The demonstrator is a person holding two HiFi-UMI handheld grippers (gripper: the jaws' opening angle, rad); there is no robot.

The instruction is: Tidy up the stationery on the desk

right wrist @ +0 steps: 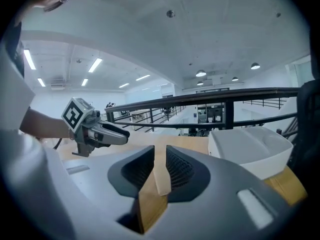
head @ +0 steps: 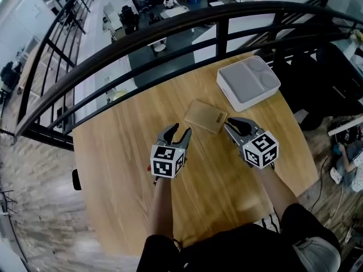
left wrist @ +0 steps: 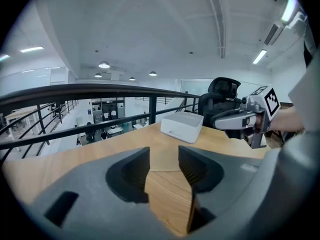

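A flat tan notebook [head: 205, 116] lies in the middle of the round wooden table [head: 122, 163]. My left gripper [head: 177, 130] hovers just short of its near left edge, jaws open and empty; the notebook [left wrist: 164, 161] shows through their gap. My right gripper [head: 233, 122] sits at the notebook's right corner. Its jaws stand a narrow gap apart, and a pale strip of notebook [right wrist: 159, 171] is visible between them. A white lidded box [head: 248, 83] rests behind the notebook at the table's far right.
A black curved railing [head: 170, 21] runs along the table's far edge, with a drop to a lower floor beyond. A black chair [left wrist: 222, 89] stands past the white box [left wrist: 182, 125]. The person's legs are at the near edge.
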